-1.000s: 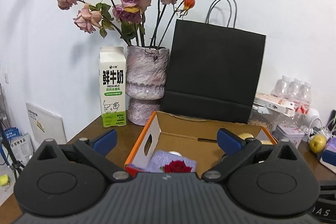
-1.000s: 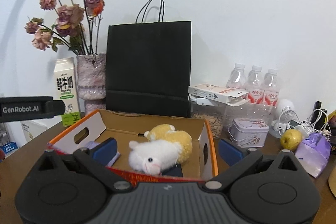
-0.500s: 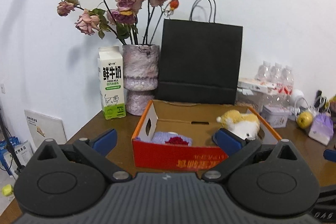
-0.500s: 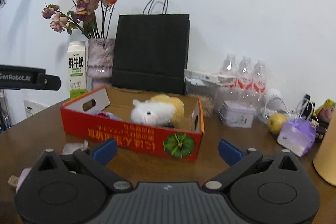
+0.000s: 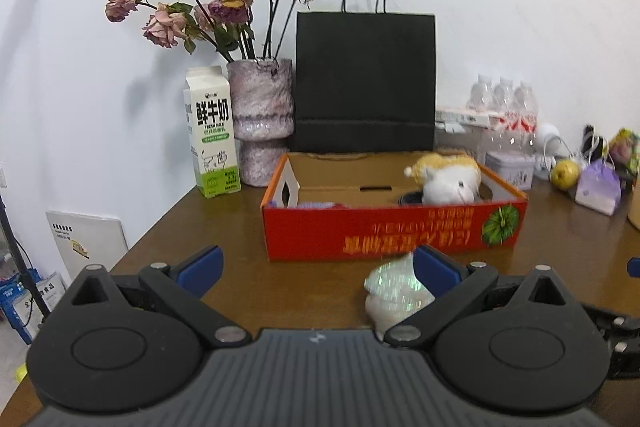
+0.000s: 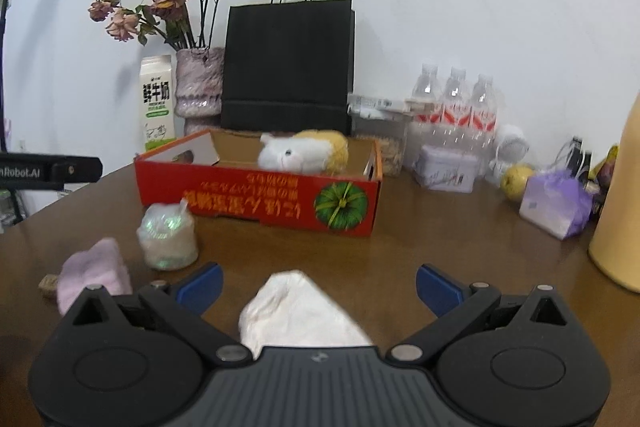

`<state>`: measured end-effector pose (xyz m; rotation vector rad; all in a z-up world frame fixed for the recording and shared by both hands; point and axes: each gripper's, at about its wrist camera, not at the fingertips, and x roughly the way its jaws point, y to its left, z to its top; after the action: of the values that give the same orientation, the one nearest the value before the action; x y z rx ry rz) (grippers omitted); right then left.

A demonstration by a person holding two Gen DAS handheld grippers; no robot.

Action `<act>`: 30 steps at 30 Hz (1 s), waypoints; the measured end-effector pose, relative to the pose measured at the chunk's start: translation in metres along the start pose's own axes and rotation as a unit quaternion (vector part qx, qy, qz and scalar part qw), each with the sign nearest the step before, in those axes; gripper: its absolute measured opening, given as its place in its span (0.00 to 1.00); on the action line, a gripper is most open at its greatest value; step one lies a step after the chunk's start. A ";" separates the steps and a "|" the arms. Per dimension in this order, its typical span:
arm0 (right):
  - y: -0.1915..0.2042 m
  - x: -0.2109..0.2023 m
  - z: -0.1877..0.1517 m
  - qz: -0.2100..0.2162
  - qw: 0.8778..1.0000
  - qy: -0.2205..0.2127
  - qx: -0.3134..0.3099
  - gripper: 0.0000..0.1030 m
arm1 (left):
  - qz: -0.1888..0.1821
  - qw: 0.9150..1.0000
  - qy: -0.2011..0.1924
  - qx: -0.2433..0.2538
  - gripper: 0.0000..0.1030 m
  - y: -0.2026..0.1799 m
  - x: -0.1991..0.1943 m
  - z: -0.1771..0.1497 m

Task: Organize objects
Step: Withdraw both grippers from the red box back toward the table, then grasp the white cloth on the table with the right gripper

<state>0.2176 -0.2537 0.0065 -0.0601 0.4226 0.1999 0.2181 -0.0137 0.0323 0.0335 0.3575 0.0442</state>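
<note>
The brown wooden surface (image 6: 440,227) is stretching out ahead of both grippers, carrying everything in view. Far ahead of the right gripper (image 6: 318,281), a black paper bag (image 6: 288,65) is standing upright against the white wall, with a vase of dried roses (image 6: 198,83) and a milk carton (image 6: 157,103) sitting to its left. In front of the bag, the red cardboard box (image 6: 260,201) is lying open-topped, well ahead of the right gripper and slightly to its left. A white and yellow plush toy (image 6: 300,151) is resting inside the box toward its right end. Three water bottles (image 6: 454,107) are standing ahead and to the right, with a small tin (image 6: 446,167), a yellow-green fruit (image 6: 516,181) and a purple pouch (image 6: 554,201) nearby.

The right gripper is hovering with its blue-tipped fingers spread wide and gripping nothing; a crumpled white wrapper (image 6: 298,315) is lying on the surface between them, close to the gripper body. Ahead and to its left, a shiny iridescent bag (image 6: 168,237) is sitting just in front of the box, and a pale pink plush piece (image 6: 94,275) is lying further left, beside a small cork-like bit (image 6: 49,285).

The left gripper (image 5: 318,267) is also hovering with fingers spread apart and empty. The iridescent bag (image 5: 396,293) is sitting just inside its right finger; whether they are touching cannot be told. The red box (image 5: 392,231) is lying straight ahead of it, with the plush toy (image 5: 448,179) inside at the right.
</note>
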 end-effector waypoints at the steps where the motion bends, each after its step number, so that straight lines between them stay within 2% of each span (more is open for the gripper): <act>1: 0.000 -0.001 -0.004 0.001 1.000 0.005 0.002 1.00 | -0.001 1.000 0.002 0.003 1.00 0.001 -0.002 -0.004; 6: 0.004 -0.010 -0.016 -0.011 1.000 0.010 -0.005 1.00 | -0.009 1.000 0.008 0.006 1.00 0.012 -0.009 -0.015; 16: 0.000 -0.016 -0.023 -0.005 0.999 0.032 0.010 1.00 | 0.002 1.000 0.011 -0.011 1.00 0.040 -0.012 -0.022; 25: 0.006 -0.001 -0.023 0.004 0.997 0.079 -0.003 1.00 | -0.002 1.000 0.021 -0.019 1.00 0.053 -0.013 -0.023; 30: 0.005 0.020 -0.016 0.004 0.996 0.091 -0.020 1.00 | -0.004 0.999 0.030 -0.023 1.00 0.057 -0.012 -0.023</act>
<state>0.2281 -0.2467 -0.0167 -0.1170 0.5996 0.2125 0.1963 0.0435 0.0169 -0.0157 0.4168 0.0448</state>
